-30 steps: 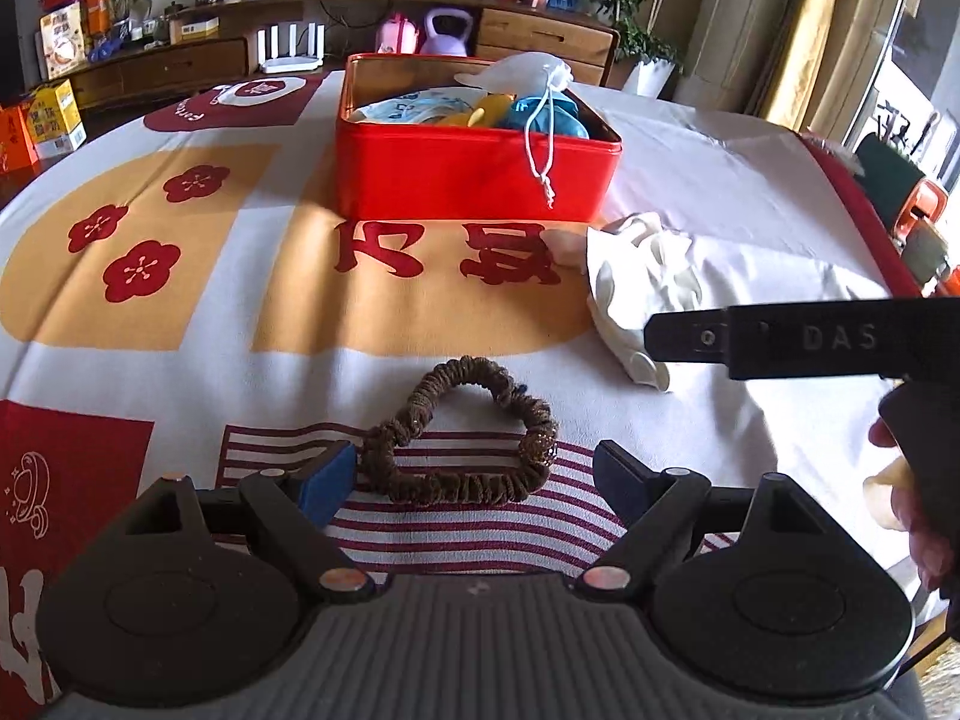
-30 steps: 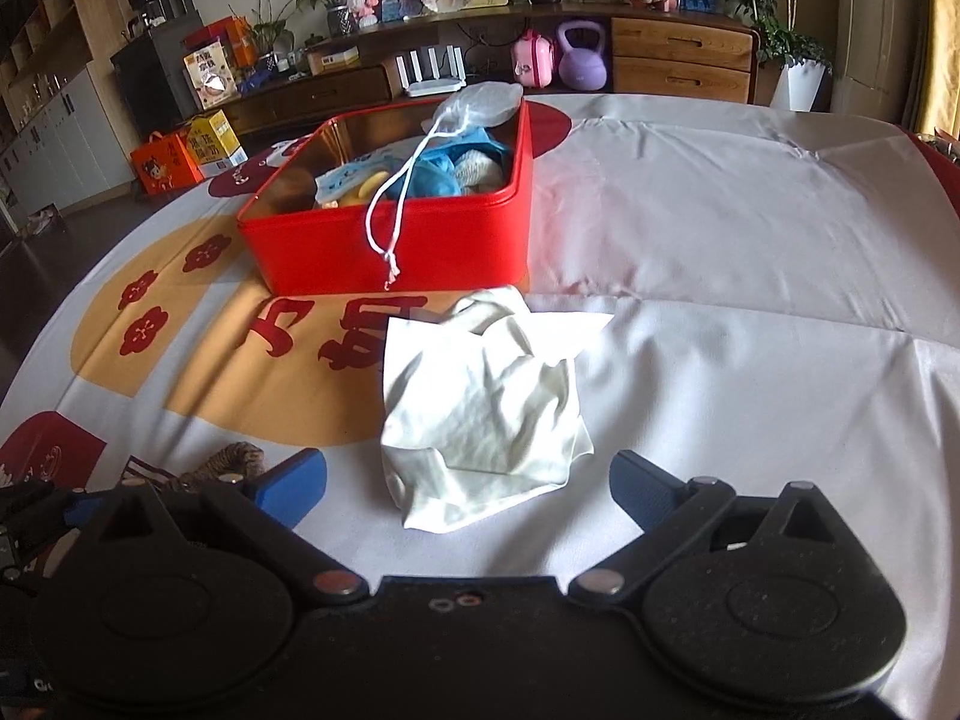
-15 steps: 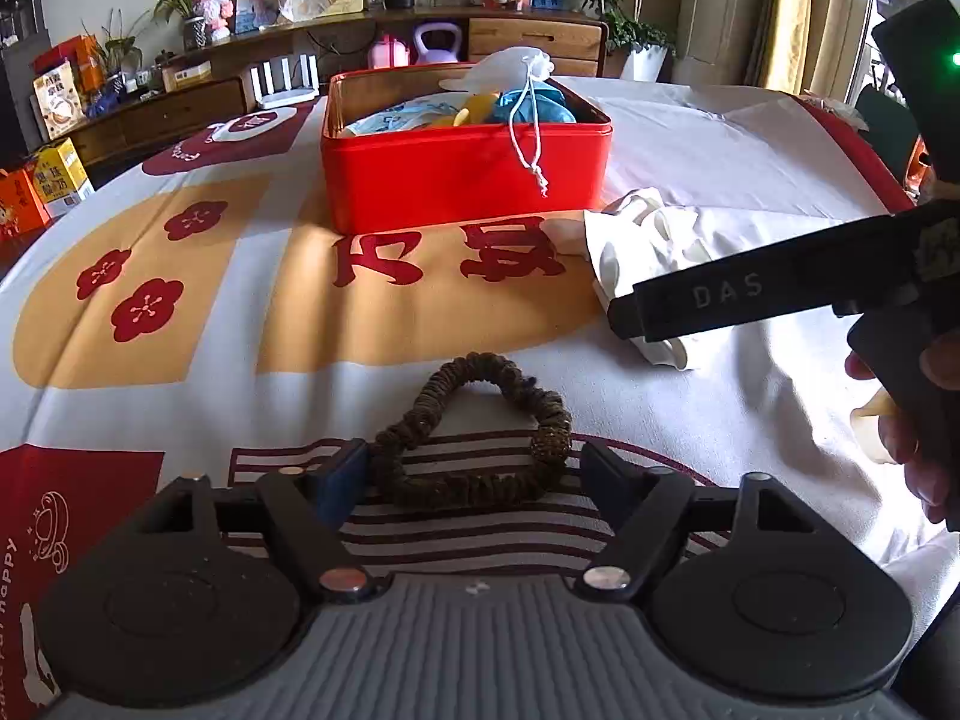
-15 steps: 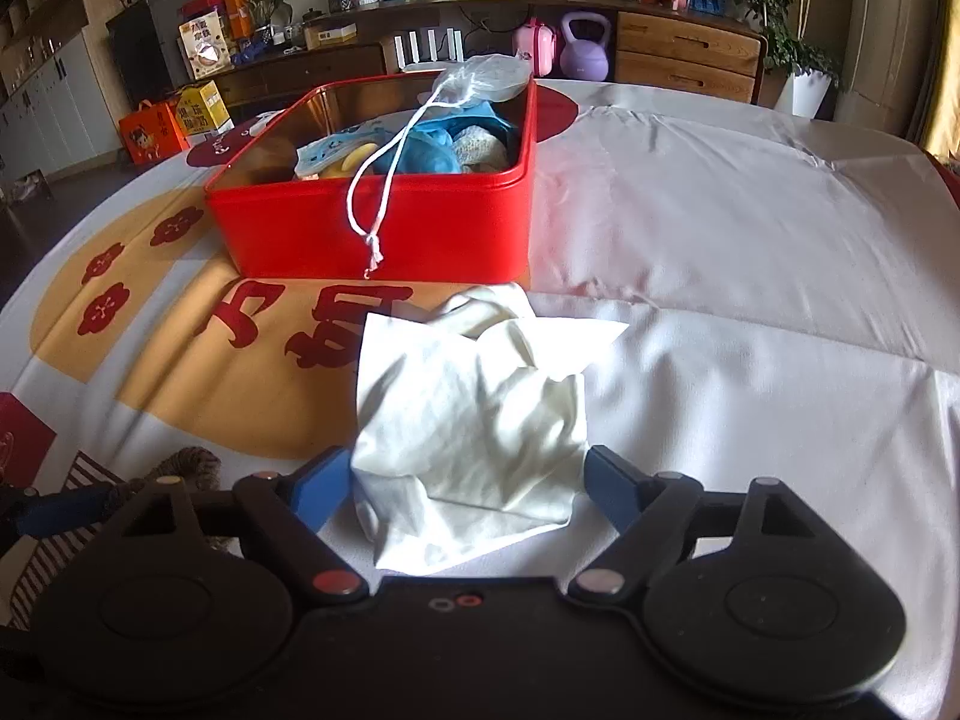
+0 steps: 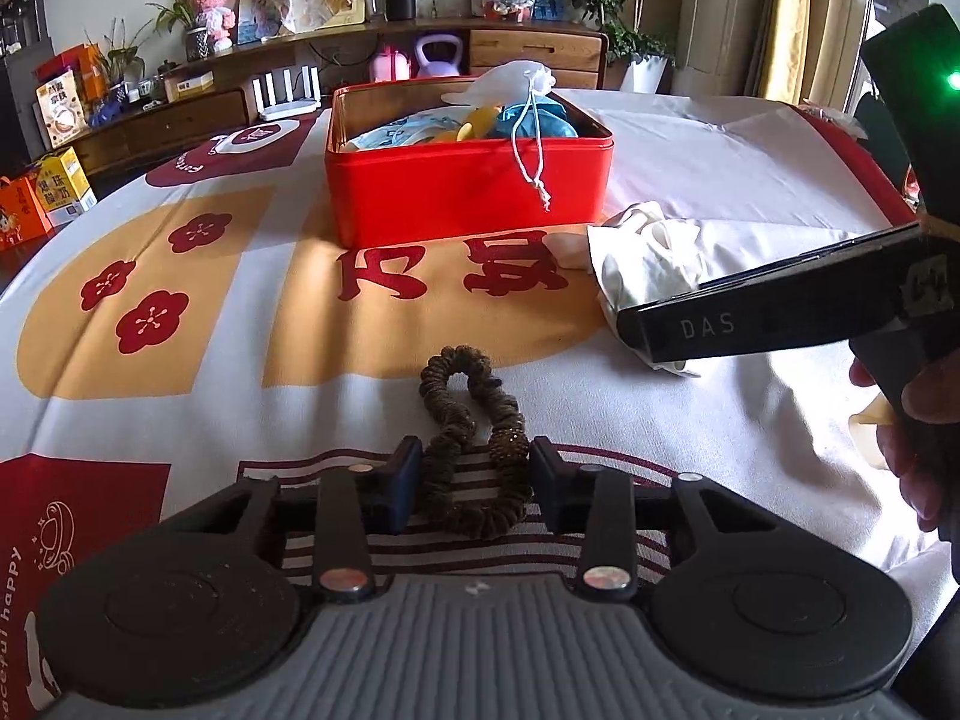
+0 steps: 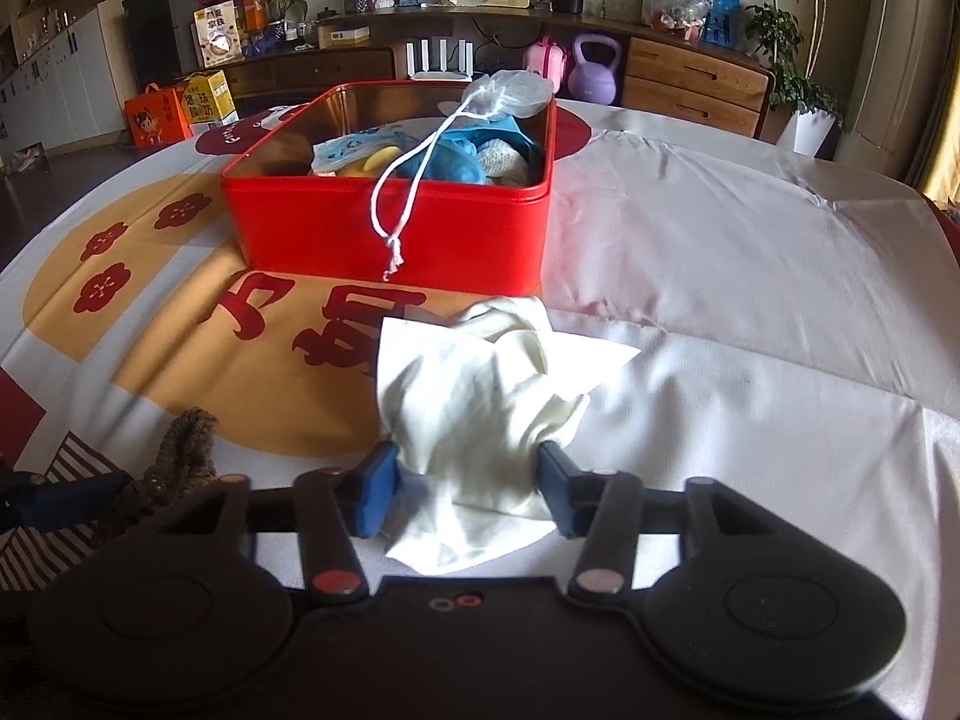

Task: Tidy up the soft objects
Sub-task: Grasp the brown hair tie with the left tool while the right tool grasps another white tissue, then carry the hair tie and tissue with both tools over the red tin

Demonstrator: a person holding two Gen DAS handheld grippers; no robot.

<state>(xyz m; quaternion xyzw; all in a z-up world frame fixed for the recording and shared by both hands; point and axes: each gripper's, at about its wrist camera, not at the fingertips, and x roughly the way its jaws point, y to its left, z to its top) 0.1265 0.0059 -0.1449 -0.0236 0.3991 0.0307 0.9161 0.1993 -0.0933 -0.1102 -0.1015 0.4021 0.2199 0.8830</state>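
left wrist: brown scrunchie (image 5: 474, 450), light, springy, left tool (image 5: 471, 483) closing on its bunched loop; i find right tool (image 6: 467, 489) closing on limp white cloth (image 6: 480, 414).

Both tools are angled down toward the surface (image 5: 750, 432), side by side. The left tool (image 5: 471, 483) has its jaws closing, blue pads pinching in on the brown scrunchie (image 5: 474, 438) bunched between them and touching it on both sides. The right tool (image 6: 468, 489) is also closing, pads pressing into the bunched white cloth (image 6: 480, 408). From the left view you can see the right tool's black body coming in from the side, with the person's hand (image 5: 918, 426) wrapped around its handle.
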